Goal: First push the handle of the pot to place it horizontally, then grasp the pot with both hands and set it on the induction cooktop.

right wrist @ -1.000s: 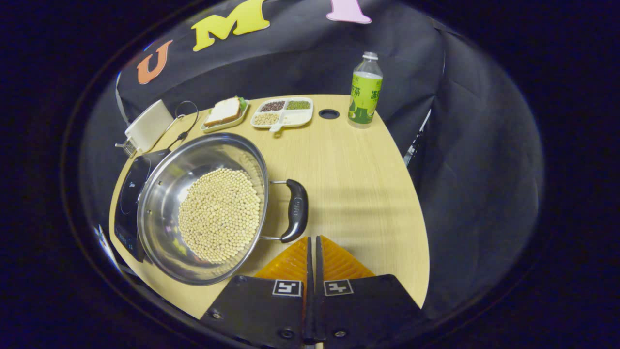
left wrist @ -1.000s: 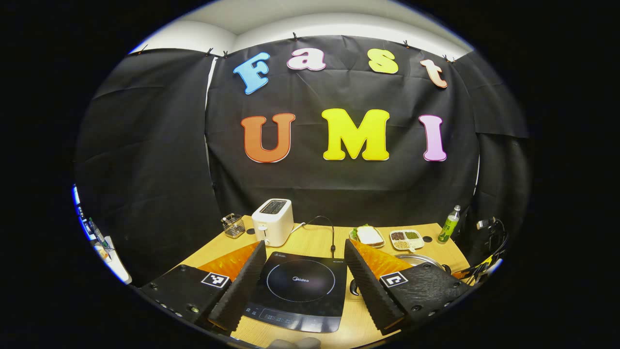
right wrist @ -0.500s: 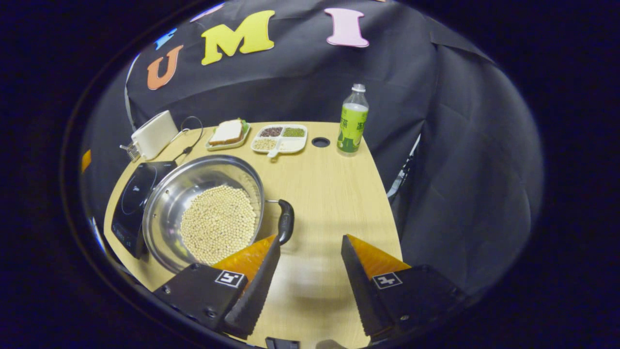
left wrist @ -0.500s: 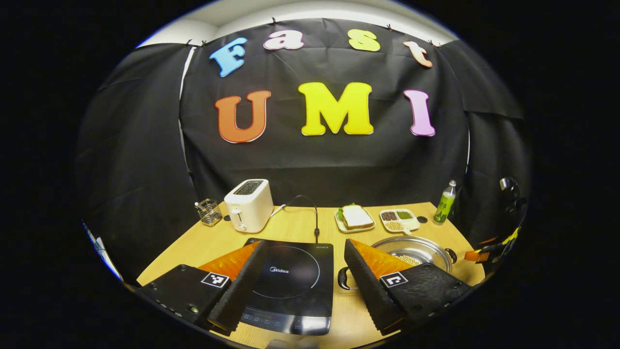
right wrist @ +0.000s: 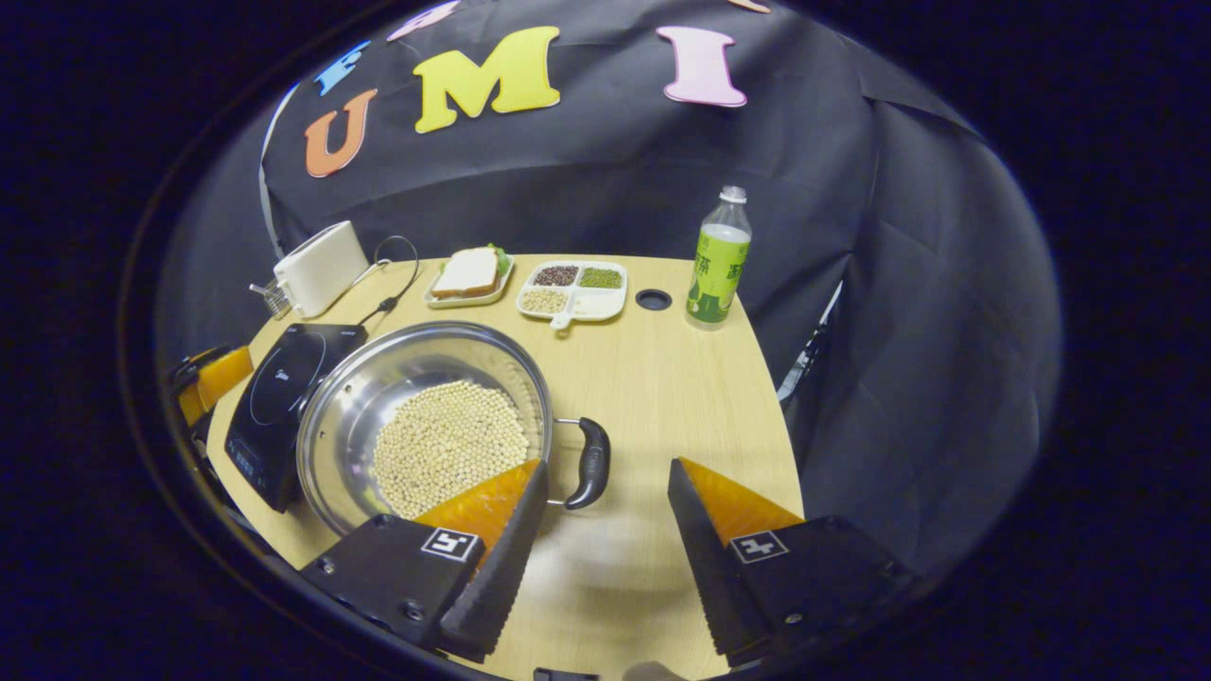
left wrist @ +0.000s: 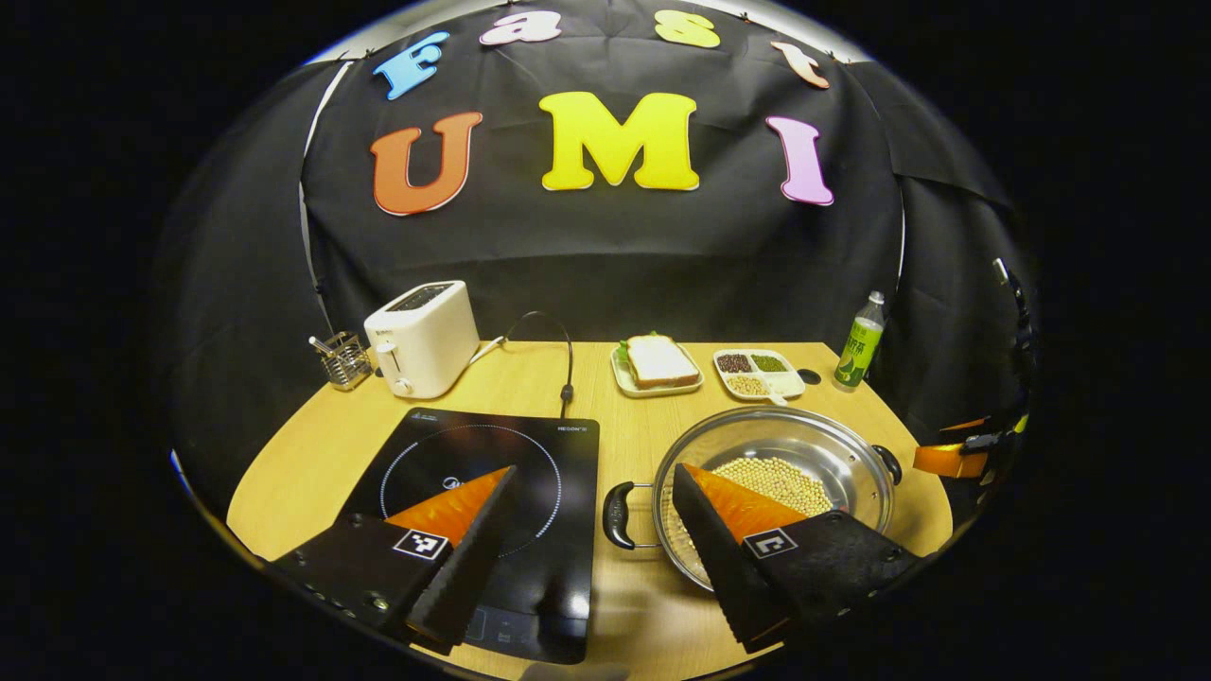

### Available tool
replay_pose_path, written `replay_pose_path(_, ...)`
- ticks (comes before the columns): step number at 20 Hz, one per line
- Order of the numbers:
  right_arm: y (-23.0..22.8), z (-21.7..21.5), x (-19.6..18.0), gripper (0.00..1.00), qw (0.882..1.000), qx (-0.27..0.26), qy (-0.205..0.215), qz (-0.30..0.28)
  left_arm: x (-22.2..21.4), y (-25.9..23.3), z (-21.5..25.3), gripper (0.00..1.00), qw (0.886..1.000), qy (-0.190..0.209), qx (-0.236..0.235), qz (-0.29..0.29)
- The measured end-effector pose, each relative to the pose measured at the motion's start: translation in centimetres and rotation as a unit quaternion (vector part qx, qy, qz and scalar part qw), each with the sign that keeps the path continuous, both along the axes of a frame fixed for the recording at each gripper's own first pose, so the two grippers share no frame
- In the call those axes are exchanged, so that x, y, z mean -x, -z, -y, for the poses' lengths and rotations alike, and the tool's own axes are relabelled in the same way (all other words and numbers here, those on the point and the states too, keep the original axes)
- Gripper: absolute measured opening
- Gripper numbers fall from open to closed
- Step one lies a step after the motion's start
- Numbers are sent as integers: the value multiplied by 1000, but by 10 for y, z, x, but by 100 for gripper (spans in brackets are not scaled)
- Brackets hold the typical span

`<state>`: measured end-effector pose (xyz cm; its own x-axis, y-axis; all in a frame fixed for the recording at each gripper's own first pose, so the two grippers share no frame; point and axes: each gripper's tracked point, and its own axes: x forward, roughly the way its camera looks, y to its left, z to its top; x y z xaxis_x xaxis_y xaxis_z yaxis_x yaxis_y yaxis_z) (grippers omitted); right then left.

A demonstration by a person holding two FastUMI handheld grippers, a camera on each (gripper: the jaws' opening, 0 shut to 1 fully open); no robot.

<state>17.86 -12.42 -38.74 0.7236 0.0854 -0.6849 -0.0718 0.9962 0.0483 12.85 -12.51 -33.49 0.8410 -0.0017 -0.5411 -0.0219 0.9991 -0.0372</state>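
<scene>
Both grippers are hanging spread wide, gripping nothing: the left gripper [left wrist: 591, 511] is covering part of the pot [left wrist: 833, 454], the right gripper [right wrist: 605, 501] part of its rim near the table's [right wrist: 662, 378] front edge.

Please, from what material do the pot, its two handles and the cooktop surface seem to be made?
The pot looks like polished metal, probably stainless steel: its wall mirrors the light and the beans. Its handles look like dark moulded plastic on thin metal wire, with a dull sheen. The cooktop top seems black glass or ceramic: flat, glossy, with a bright reflection near its front edge.
</scene>
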Motion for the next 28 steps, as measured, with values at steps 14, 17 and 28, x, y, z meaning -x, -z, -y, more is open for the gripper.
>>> replay_pose_path(14, 17, -20, -32, 82, 1000, 7, -11, -1, -15, 86, 31, 97, 996, 0, 26, -83)
replay_pose_path(17, 22, -20, -35, 84, 1000, 16, -11, -7, -18, 90, 33, 98, 996, 0, 22, -87)
replay_pose_path(28, 65, -31, -32, 82, 998, 6, -1, -59, -20, 103, 38, 98, 995, 10, -18, -100)
